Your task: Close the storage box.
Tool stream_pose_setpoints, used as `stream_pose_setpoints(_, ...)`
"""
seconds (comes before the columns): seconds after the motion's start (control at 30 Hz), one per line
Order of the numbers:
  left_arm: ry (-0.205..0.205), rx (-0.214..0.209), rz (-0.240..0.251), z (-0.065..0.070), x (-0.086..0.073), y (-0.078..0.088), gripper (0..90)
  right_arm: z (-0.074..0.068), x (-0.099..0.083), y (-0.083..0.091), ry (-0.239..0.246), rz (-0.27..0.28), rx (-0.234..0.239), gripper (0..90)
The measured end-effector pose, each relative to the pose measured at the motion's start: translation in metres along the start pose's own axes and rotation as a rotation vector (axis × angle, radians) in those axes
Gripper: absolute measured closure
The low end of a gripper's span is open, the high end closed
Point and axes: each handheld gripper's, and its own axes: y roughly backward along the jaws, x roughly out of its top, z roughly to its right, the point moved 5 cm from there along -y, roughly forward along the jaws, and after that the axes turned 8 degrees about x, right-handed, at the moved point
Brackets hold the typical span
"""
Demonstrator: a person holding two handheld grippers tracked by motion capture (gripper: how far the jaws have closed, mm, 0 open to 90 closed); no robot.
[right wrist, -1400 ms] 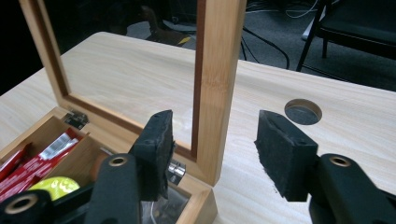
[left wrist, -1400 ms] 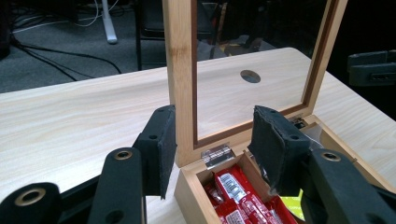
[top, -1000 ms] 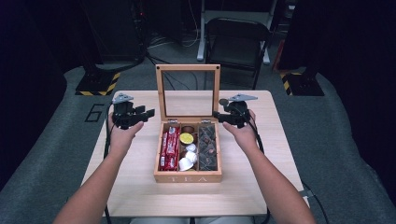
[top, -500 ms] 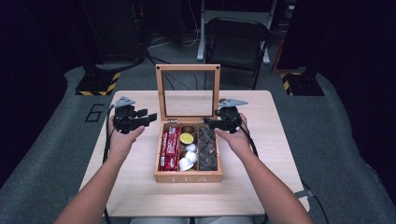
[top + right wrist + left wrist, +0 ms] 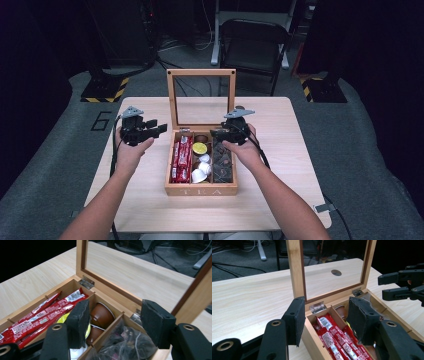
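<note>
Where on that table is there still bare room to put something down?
Bare table lies right of the wooden box, along the near edge before it, and behind its upright lid. Left of the box is open too. The box's compartments are packed: red sachets, capsules, tea bags.

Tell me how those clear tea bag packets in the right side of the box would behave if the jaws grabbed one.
The clear packets look thin and crinkled, so one would probably flop and crumple instead of holding its shape. They seem light for their size. The glossy film may slip between the pads, and thin strings show inside, which might snag neighbouring packets in the wooden box.
</note>
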Motion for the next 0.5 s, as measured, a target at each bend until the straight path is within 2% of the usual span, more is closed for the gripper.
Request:
stream_pose_setpoints(0.33,0.003,0.009,0.0,-0.002,-0.001,0.001,48.2,-0.012,-0.004,-0.013,-0.006,-0.014,0.032,40.5)
stream_pose_setpoints(0.5,0.001,0.008,0.003,-0.001,-0.001,0.001,48.3,-0.017,-0.006,-0.019,0.01,-0.028,0.048,40.4)
